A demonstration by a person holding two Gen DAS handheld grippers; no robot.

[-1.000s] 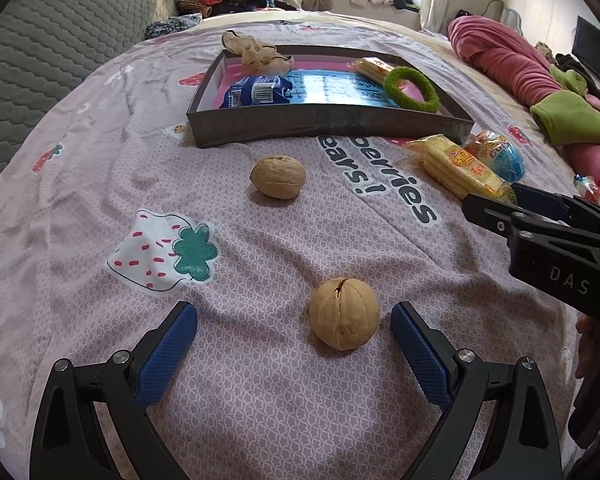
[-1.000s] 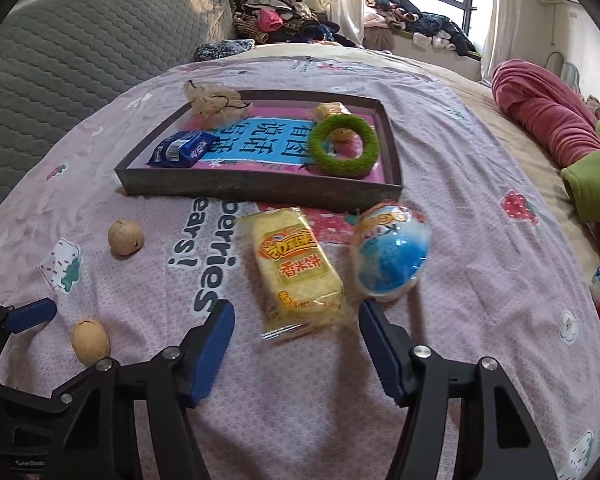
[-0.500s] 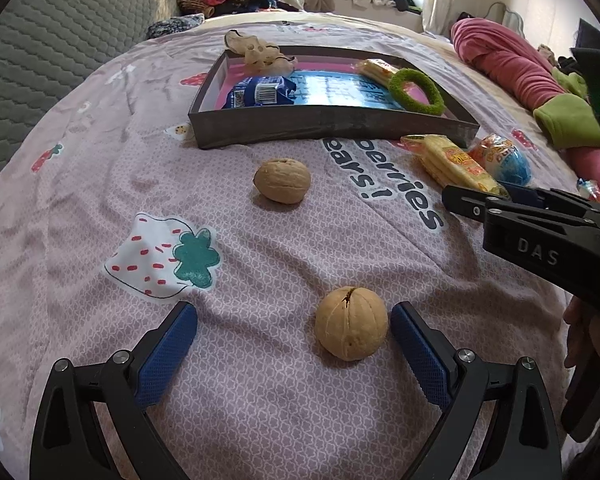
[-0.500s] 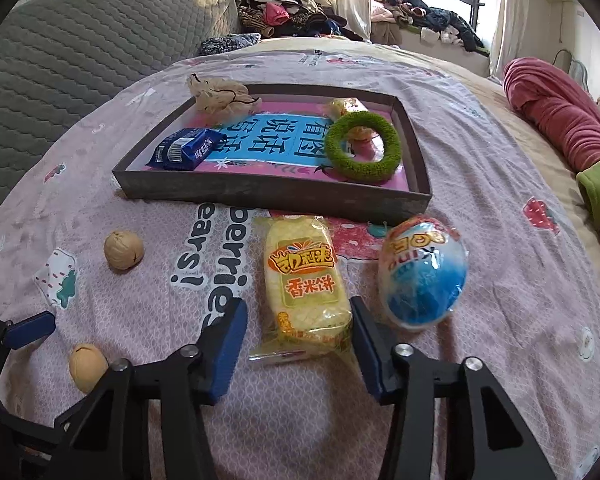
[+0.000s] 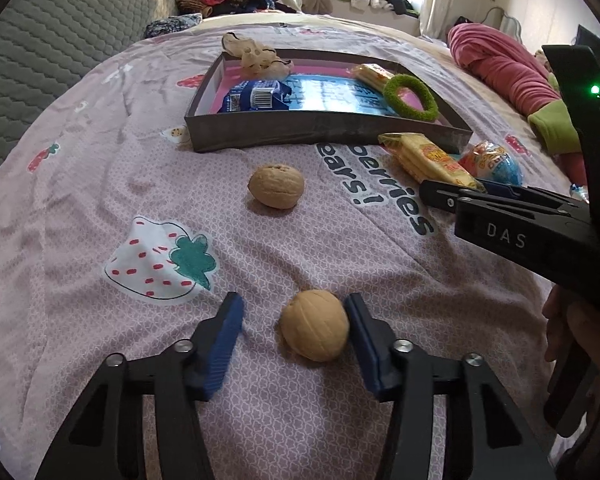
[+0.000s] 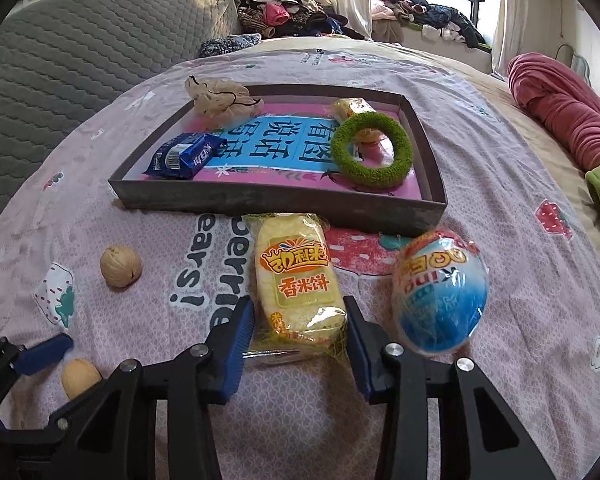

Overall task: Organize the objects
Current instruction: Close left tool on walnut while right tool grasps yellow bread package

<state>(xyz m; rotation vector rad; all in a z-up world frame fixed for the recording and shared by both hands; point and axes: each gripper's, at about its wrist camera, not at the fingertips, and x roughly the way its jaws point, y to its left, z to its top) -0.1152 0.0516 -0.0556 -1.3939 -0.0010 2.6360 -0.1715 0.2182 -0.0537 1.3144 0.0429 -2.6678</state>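
Note:
A walnut (image 5: 314, 330) lies on the pink bedsheet between the jaws of my left gripper (image 5: 294, 308), which are closing. The right pad touches the nut and the left pad stands clear of it. A second walnut (image 5: 276, 191) rests farther out, before the dark tray (image 5: 300, 136). My right gripper (image 6: 298, 308) is shut on the near end of a yellow rice-cracker packet (image 6: 300, 280). A blue and orange egg-shaped toy (image 6: 440, 292) lies just right of it. The right gripper (image 5: 452, 196) also shows at the right edge of the left wrist view.
The tray (image 6: 260, 202) holds a green ring (image 6: 374, 152), a blue snack wrapper (image 6: 188, 154), a beige cloth bundle (image 6: 220, 98) and a small yellow packet (image 6: 352, 106). A red rolled blanket (image 6: 560, 112) lies right, and a grey quilted cushion (image 6: 80, 60) lies left.
The left jaws have narrowed around the near walnut, which rolled slightly. The right gripper moved forward over the yellow packet and its jaws closed onto it.

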